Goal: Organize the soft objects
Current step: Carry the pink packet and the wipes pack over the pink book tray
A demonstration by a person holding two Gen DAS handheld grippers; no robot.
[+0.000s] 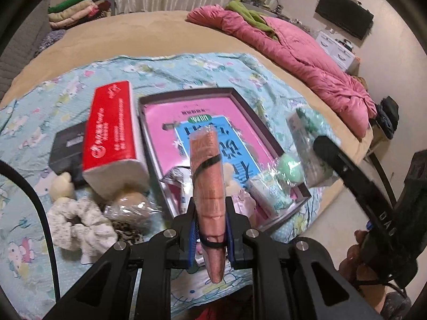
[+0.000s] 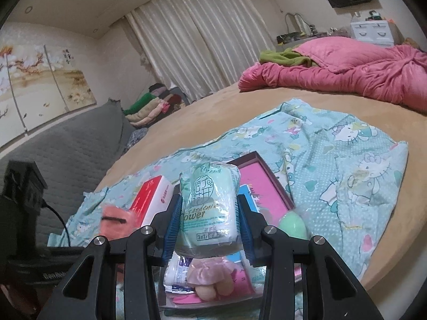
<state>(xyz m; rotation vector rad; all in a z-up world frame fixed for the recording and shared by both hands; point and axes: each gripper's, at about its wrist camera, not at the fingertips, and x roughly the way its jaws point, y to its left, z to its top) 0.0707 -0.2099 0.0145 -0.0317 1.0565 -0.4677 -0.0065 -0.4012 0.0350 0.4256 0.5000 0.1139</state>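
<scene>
Soft items go into the pink-lined tray on the cartoon sheet. Left gripper is clamped narrow on a rolled orange cloth w/ black band, held over the tray, prob. for dropping in. Right gripper squeezes a wrapped tissue pack above the tray too. Red tissue box sits beside the tray.

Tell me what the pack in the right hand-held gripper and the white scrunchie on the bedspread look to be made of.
Tissue pack: soft paper inside a thin glossy plastic film, judging by the glare and crinkles on its printed wrap. Scrunchie: likely woven fabric, matte, gathered into ruffles with tiny dark specks; the fibre cannot be told.
</scene>
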